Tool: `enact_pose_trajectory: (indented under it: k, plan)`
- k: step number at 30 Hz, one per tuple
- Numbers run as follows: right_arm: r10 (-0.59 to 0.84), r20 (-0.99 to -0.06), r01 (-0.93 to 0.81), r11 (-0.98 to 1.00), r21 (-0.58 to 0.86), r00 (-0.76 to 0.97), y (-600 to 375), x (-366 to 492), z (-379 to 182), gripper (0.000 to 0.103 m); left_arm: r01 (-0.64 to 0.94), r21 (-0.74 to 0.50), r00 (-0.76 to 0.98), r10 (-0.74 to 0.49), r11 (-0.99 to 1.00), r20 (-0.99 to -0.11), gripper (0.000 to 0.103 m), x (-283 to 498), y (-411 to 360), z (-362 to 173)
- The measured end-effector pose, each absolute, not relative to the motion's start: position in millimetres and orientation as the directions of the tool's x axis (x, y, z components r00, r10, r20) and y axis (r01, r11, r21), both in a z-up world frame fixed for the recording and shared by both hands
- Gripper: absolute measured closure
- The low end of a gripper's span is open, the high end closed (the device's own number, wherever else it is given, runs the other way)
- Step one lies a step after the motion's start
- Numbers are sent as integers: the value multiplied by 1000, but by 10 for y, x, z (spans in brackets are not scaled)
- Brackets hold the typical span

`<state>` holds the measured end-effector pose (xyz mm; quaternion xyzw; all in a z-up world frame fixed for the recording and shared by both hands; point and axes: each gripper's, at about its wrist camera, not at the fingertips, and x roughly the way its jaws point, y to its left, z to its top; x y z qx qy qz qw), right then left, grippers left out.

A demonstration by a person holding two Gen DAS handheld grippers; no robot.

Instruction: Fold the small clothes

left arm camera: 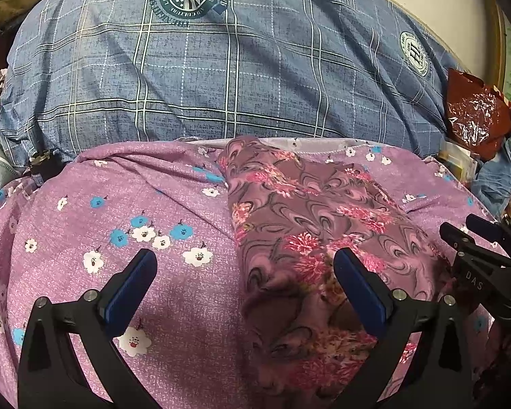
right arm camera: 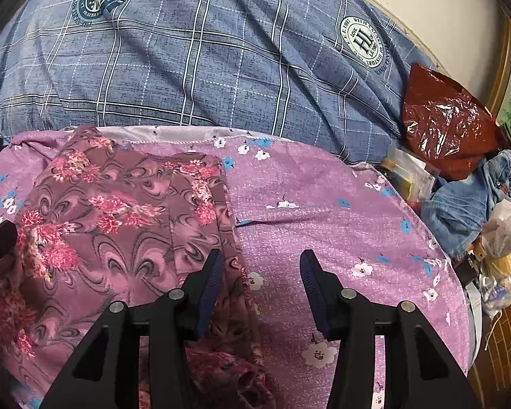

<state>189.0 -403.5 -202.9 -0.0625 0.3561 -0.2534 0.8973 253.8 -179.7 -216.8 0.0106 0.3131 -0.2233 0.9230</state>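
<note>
A mauve garment with pink flower print (left arm camera: pixel 310 225) lies folded in a long strip on a purple floral sheet (left arm camera: pixel 126 204). It also shows in the right wrist view (right arm camera: pixel 112 218). My left gripper (left arm camera: pixel 245 266) is open and empty, hovering over the garment's near left edge. My right gripper (right arm camera: pixel 260 266) is open and empty, its left finger over the garment's right edge. The right gripper also shows at the right edge of the left wrist view (left arm camera: pixel 470 235).
A blue plaid quilt (left arm camera: pixel 221 68) is heaped behind the sheet. A red plastic bag (right arm camera: pixel 446 119), a denim garment (right arm camera: pixel 466 201) and a white bag (right arm camera: pixel 507 252) clutter the right side, past the sheet's edge.
</note>
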Motion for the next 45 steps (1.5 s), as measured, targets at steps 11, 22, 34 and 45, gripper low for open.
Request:
enact_pose_trajectory:
  k: [11, 22, 34, 45]
  plan:
    - [-357, -662, 400, 912, -94, 659, -4299, 1795, -1977, 44, 425, -150, 671, -421, 893, -610, 0, 2646, -1718, -2143]
    - [-91, -670, 400, 857, 324, 737, -4905, 1659, -2003, 36, 357, -246, 631, -427, 901, -648, 0, 2851, -1466, -2176]
    - [-203, -589, 306, 949, 79, 782, -4119, 1653, -1727, 36, 238, 47, 800, -168, 970, -576, 0, 2649, -1505, -1982]
    - [-221, -530, 280, 959, 33, 819, -3717, 1527, -1648, 36, 286, -15, 839, -257, 958, -480, 0, 2393, -1267, -1818]
